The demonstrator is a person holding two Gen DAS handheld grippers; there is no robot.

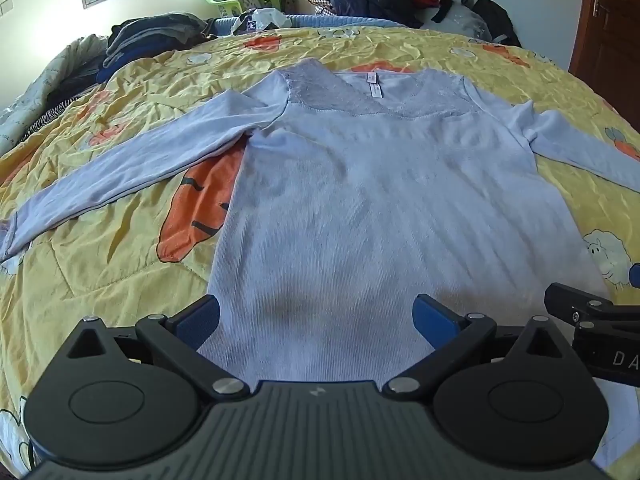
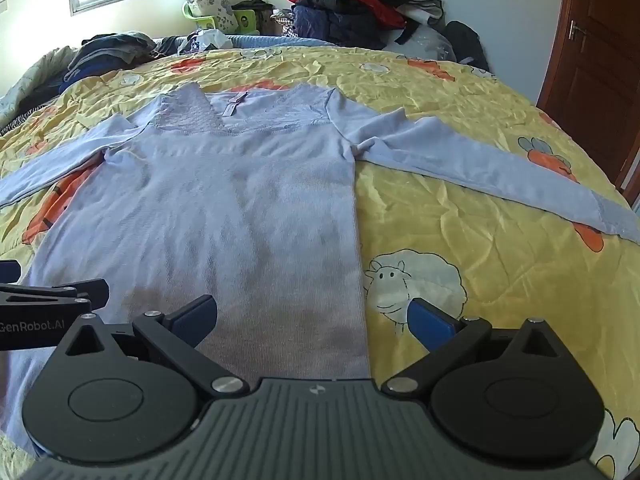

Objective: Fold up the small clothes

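Note:
A light blue long-sleeved top (image 1: 360,184) with a lace yoke lies flat and face up on the yellow bed cover, sleeves spread to both sides; it also shows in the right wrist view (image 2: 224,200). My left gripper (image 1: 316,316) is open and empty, hovering over the hem end of the top near its left side. My right gripper (image 2: 312,316) is open and empty over the top's right side edge near the hem. The right gripper shows at the right edge of the left wrist view (image 1: 592,312).
The yellow cartoon-print cover (image 2: 460,208) spans the bed. Dark folded clothes (image 1: 152,36) lie at the far left. A pile of red and dark jackets (image 2: 352,4) stands beyond the bed. A wooden door (image 2: 600,60) is at the right.

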